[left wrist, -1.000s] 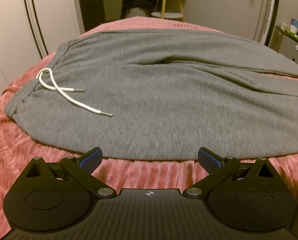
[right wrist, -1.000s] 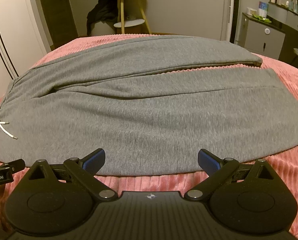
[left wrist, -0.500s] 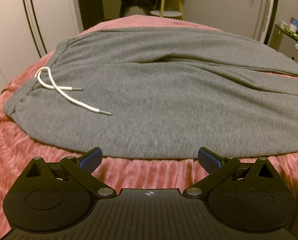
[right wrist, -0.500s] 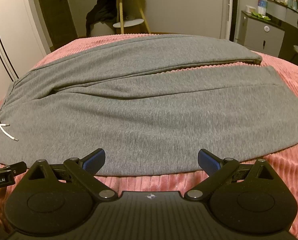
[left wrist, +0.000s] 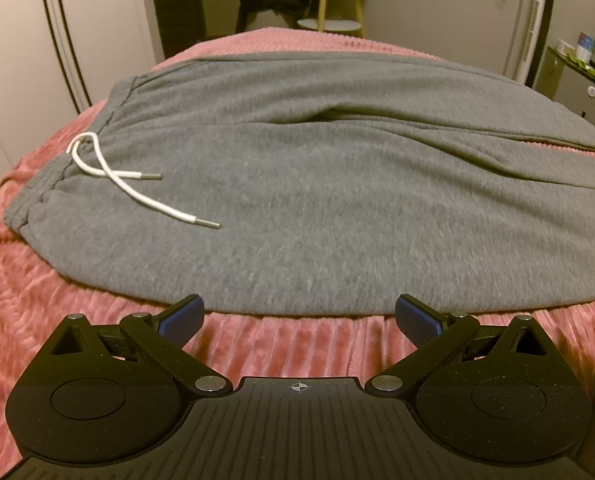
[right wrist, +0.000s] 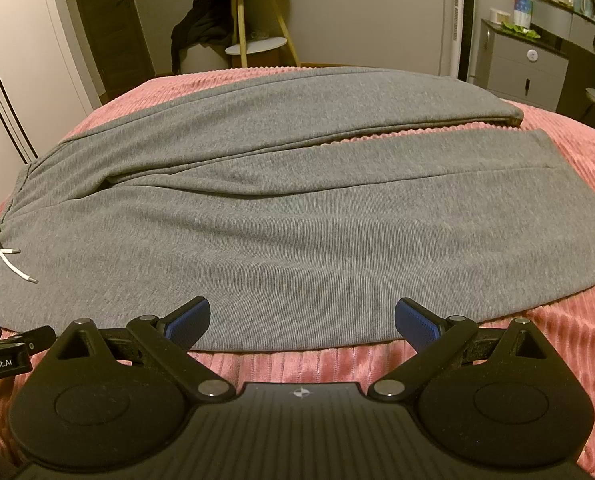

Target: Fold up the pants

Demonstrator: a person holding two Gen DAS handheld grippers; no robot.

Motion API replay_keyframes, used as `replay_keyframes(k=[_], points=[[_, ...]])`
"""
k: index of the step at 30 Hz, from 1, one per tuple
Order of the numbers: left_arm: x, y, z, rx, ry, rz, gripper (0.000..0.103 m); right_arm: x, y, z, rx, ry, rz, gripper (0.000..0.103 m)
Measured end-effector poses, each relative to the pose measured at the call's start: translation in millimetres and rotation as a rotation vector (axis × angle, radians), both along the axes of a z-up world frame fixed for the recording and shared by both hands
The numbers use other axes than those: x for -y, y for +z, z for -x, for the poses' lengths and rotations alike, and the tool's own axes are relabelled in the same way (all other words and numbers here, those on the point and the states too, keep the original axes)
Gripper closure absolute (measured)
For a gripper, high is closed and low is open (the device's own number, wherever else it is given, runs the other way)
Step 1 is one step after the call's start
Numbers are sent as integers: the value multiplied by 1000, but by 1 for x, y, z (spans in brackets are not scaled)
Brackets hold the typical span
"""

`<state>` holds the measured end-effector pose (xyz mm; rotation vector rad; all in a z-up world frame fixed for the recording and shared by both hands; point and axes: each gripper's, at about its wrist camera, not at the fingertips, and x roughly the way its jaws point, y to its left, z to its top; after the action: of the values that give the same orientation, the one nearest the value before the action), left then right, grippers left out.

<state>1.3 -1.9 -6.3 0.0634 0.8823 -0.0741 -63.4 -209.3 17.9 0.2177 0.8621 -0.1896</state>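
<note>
Grey sweatpants [left wrist: 317, 184] lie flat on a pink ribbed bedspread [left wrist: 281, 344], waistband to the left, legs running right. A white drawstring [left wrist: 113, 176] lies on the front near the waistband. In the right wrist view the pants [right wrist: 297, 220] show both legs, side by side with a narrow gap, cuffs at the right. My left gripper [left wrist: 299, 318] is open and empty, just short of the pants' near edge by the hip. My right gripper [right wrist: 301, 322] is open and empty at the near edge of the front leg.
The bedspread [right wrist: 557, 344] extends around the pants. Beyond the bed stand a wooden side table [right wrist: 253, 20] with dark clothing draped on it, a white wardrobe [left wrist: 57, 40] at the left and a grey dresser [right wrist: 537, 68] at the right. The left gripper's tip [right wrist: 1, 344] shows at the right view's left edge.
Both views shifted slightly; the pants look a little farther from the left gripper and lower in the frame. Both grippers stay open. The pants have not moved.
</note>
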Motion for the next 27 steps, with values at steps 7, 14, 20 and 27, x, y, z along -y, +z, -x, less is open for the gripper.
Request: replay_keyframes(k=[7, 14, 20, 27], points=[[0, 0, 0, 0, 1, 0, 0, 0, 0, 0, 0, 0, -1, 4], [1, 0, 0, -3, 0, -1, 0, 0, 0, 0, 0, -1, -6, 4], [4, -2, 2, -9, -6, -5, 0, 2, 0, 0, -2, -3, -31, 4], [4, -2, -1, -23, -10, -9, 0, 8, -2, -3, -10, -7, -60, 4]])
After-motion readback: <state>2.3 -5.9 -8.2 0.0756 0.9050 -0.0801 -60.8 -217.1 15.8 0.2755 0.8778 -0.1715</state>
